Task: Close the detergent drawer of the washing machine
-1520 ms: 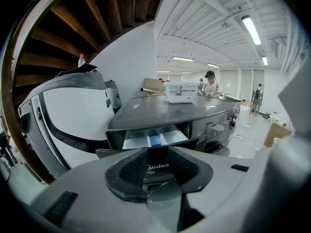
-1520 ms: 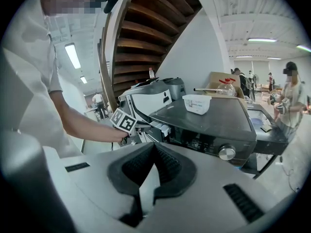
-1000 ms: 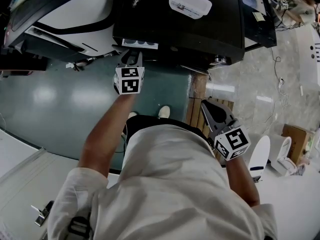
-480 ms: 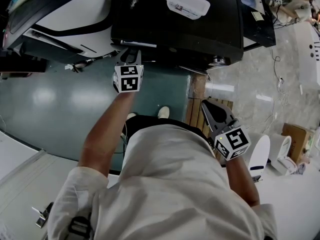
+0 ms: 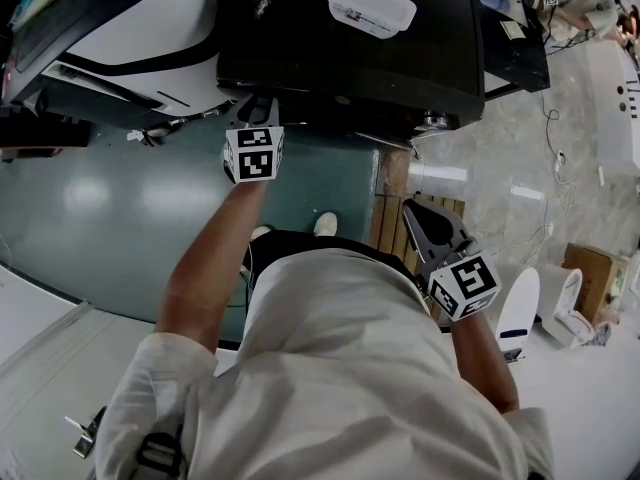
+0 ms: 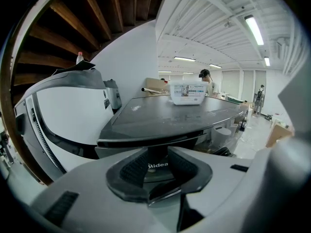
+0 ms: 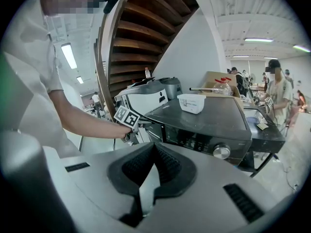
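Left gripper view: tool (image 6: 156, 165) closing, empty, facing washing machine (image 6: 170, 118) edge.

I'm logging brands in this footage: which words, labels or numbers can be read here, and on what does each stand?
"Midea": on the front of the washing machine, left gripper view.
White container on top of it: its label print is too small to read.
Control panel, right gripper view: its markings are too small to read.

White short-sleeved shirt (image 5: 340, 368), grey left gripper (image 6: 158, 163), grey right gripper (image 7: 154, 160), black-and-white marker cubes (image 5: 252, 154)
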A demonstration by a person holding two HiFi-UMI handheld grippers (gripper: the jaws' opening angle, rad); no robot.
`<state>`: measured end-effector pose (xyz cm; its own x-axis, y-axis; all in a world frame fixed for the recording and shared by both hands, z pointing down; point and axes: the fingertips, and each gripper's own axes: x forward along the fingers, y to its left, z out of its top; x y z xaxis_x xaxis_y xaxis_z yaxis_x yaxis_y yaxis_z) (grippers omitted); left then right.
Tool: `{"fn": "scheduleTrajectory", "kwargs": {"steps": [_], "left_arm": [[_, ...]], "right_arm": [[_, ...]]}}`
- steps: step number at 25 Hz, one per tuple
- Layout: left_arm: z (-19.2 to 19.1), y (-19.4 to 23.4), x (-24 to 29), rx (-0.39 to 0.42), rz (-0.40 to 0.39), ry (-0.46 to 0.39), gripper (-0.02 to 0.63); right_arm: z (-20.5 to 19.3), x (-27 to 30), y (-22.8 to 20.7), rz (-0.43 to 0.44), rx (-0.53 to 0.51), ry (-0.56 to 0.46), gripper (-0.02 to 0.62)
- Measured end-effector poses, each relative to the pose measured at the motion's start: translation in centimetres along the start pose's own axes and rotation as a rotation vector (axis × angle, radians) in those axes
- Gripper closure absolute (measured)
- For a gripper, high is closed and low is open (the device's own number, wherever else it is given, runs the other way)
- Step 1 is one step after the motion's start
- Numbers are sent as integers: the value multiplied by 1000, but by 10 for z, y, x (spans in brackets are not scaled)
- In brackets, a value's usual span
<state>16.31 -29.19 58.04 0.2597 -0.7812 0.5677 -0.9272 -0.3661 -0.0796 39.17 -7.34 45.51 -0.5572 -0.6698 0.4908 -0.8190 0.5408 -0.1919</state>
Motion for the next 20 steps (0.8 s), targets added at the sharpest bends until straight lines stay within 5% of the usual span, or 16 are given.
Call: {"fn": "scheduleTrajectory", "kwargs": {"steps": [20], "left_arm": [[5,3,9,25,-6,4,480]], "right_arm": [[2,3,-7,-5,0,10,591]]}}
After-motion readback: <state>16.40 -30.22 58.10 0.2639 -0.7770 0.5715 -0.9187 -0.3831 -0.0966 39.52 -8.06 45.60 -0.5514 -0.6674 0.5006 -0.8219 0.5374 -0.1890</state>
